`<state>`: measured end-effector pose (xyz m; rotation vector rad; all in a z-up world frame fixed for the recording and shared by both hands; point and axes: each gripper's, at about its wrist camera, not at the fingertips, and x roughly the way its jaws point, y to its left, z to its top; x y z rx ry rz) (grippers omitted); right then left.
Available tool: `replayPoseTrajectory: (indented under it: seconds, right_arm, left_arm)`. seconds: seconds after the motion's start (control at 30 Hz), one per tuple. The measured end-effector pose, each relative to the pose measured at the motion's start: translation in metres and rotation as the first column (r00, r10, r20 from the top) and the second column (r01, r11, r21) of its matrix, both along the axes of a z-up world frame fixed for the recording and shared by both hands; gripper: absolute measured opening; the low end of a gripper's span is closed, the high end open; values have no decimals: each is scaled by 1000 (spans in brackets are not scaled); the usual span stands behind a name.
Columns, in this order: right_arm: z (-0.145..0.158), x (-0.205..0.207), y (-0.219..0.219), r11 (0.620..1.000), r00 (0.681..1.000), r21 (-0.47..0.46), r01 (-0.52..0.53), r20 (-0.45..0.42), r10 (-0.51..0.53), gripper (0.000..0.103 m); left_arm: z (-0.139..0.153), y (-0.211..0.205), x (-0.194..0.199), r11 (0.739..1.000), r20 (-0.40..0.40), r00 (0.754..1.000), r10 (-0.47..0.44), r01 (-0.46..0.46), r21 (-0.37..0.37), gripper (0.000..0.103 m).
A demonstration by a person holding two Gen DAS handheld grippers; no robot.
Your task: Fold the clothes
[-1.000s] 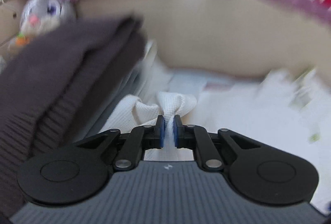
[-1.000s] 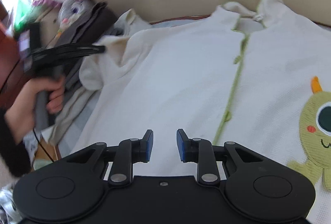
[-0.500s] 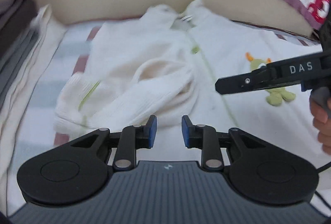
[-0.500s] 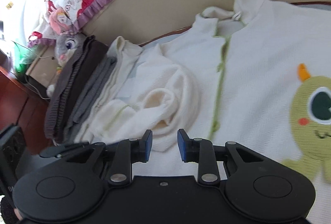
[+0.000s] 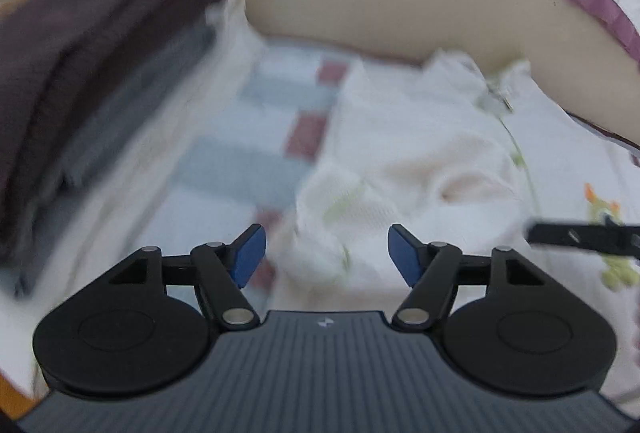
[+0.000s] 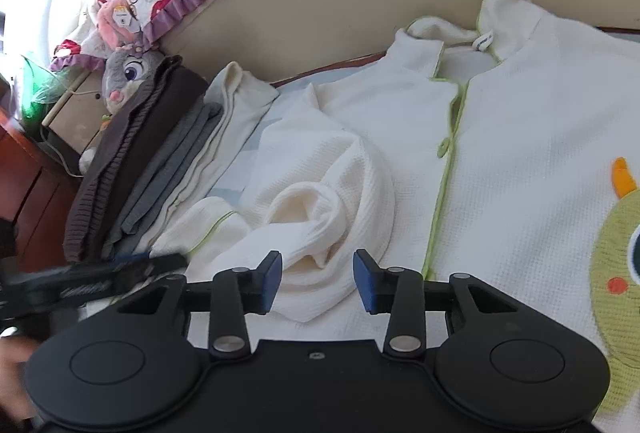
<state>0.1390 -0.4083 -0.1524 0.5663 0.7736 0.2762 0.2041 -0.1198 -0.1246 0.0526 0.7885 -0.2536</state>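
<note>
Sleeve of the cream jacket lies bunched before the right gripper, jaws apart; left gripper gapes too, seemingly empty through blur.

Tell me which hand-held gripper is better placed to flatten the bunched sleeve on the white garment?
Right, probably. The right hand-held gripper is open with the bunched sleeve directly between its fingers. The left hand-held gripper, also open, sits at the sleeve's cuff edge beside the folded stack, and its view is blurred.
</note>
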Motion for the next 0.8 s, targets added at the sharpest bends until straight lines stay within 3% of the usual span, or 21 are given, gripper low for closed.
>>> replayPoseTrajectory:
  seconds: [0.07,0.1,0.13,0.17,0.23,0.3,0.33,0.43,0.47,0.53,0.57,0.6,0.63,0.67,0.7,0.73,0.8]
  right_arm:
    - [-1,-1,1,1000,1000,3,-6,1,6,45]
    - [-1,-1,1,1000,1000,4,-11,1,11,45]
    - [-1,-1,2,1000,1000,4,-14,0,14,45]
    - [-2,-1,2,1000,1000,5,-16,-2,16,45]
    - [-4,-1,1,1000,1000,17,-15,-11,15,45]
    - [-7,-1,-1,999,1000,44,-5,-29,7,45]
    - [-9,-1,-2,998,999,60,1,-41,2,45]
    - [-11,-1,-4,996,998,94,8,-62,-2,45]
    - [-12,-2,-4,994,998,105,9,-68,-2,45]
    - [-14,-5,-5,989,996,147,27,-93,-13,45]
    - [-16,-7,-6,984,994,171,38,-108,-20,45]
    - [-20,-13,-6,973,989,220,64,-146,-32,45]
    - [-28,-23,-6,953,978,286,104,-203,-46,48]
    - [-34,-32,-4,927,968,355,125,-249,-35,48]
    - [-38,-37,0,897,963,425,117,-268,1,48]
    - [-39,-38,5,870,965,485,91,-258,43,48]
    - [-36,-37,12,852,967,519,70,-244,69,48]
  left_arm:
    - [-8,-7,10,1000,-28,999,-27,27,-4,66]
    - [-10,-10,14,999,-43,998,-38,38,-13,51]
    - [-12,-14,15,999,-46,998,-47,47,-12,5]
    - [-11,-20,18,998,-42,998,-53,54,29,7]
    - [-1,-33,6,982,58,996,-62,51,182,6]
    - [11,-44,-10,944,179,980,-89,25,330,6]
    - [18,-46,-17,932,213,973,-93,10,362,6]
    - [40,-28,-25,956,170,985,-17,-33,291,6]
    - [45,-19,-25,968,119,993,23,-52,246,6]
    - [42,2,-23,990,-74,992,104,-96,106,6]
    - [34,14,-21,991,-205,970,131,-130,21,6]
    - [18,27,-20,978,-361,921,149,-191,-83,6]
    - [-3,41,-22,936,-518,842,149,-289,-201,6]
    - [-25,54,-27,860,-656,745,120,-408,-305,6]
    - [-37,57,-32,816,-716,692,86,-461,-348,6]
    - [-40,52,-36,818,-720,691,68,-452,-356,6]
    - [-43,41,-41,817,-721,693,15,-424,-390,5]
